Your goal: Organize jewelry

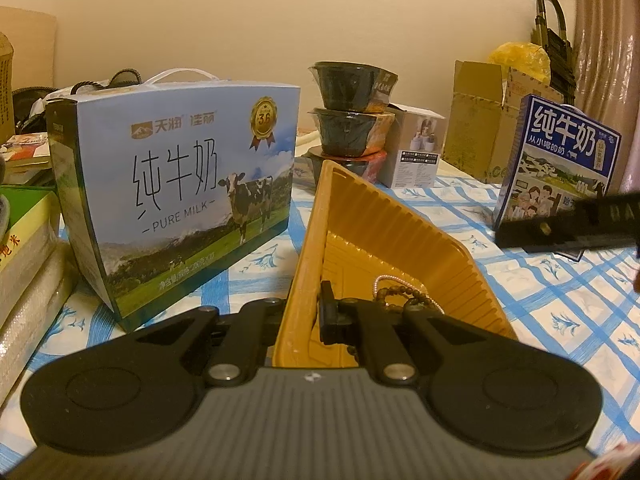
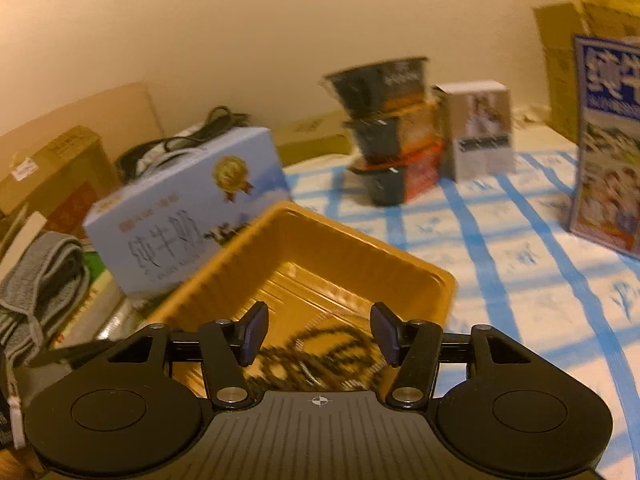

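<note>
A yellow ribbed plastic tray [image 1: 400, 220] rests tilted on the blue-checked cloth. My left gripper [image 1: 300, 314] is shut on the tray's near left wall. Inside the tray lie a dark beaded bracelet [image 1: 404, 300] and a thin silver chain [image 1: 380, 283]. In the right wrist view my right gripper [image 2: 318, 320] is open just over the near part of the tray [image 2: 360, 256]. The dark beads [image 2: 320, 356] lie blurred in loops below and between its fingers, which do not press on them.
A pale blue milk carton [image 1: 176, 184] stands left of the tray, and a darker blue one [image 1: 560, 160] stands at the right. Stacked black bowls [image 1: 352, 120] and a small white box [image 1: 416, 152] stand behind. Cardboard boxes [image 1: 476, 120] fill the back right. Grey cloth [image 2: 44, 280] lies at the left.
</note>
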`<state>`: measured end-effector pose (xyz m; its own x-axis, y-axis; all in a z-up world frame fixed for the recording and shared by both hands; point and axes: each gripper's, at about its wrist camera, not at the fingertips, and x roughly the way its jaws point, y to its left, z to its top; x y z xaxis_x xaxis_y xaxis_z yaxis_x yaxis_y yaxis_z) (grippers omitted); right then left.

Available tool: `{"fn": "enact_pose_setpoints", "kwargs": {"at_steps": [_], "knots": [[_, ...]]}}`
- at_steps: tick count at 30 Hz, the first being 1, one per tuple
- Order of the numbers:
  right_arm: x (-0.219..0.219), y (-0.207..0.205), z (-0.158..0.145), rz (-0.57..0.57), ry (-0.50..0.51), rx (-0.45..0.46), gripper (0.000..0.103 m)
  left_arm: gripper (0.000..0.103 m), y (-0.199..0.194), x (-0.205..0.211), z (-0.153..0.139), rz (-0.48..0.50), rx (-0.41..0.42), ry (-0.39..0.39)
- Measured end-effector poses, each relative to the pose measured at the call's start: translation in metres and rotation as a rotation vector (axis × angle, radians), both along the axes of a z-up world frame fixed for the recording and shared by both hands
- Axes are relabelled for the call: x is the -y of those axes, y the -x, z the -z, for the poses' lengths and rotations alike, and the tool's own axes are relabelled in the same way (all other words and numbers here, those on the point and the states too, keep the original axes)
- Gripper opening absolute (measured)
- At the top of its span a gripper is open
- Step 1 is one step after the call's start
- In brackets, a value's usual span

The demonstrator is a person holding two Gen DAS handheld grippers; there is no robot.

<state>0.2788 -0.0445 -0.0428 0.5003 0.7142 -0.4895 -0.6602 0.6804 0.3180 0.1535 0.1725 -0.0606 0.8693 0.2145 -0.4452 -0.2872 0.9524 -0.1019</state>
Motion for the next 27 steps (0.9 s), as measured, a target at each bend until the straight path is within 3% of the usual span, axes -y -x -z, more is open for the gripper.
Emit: {"fn": "enact_pose_setpoints", "kwargs": {"at_steps": [11,19,27], "knots": [[0.041,0.003,0.036,0.106,0.041,-0.105,0.063,0.008,-0.001,-0.014,0.013,-0.037,-0.027,0.057],[0.048,0.008,0.046,0.127,0.056,-0.139,0.064,0.01,-0.002,-0.034,0.03,-0.081,-0.065,0.172],[0.047,0.01,0.052,0.138,0.083,-0.151,0.064,0.014,-0.002,-0.043,0.043,-0.114,-0.094,0.216]]}}
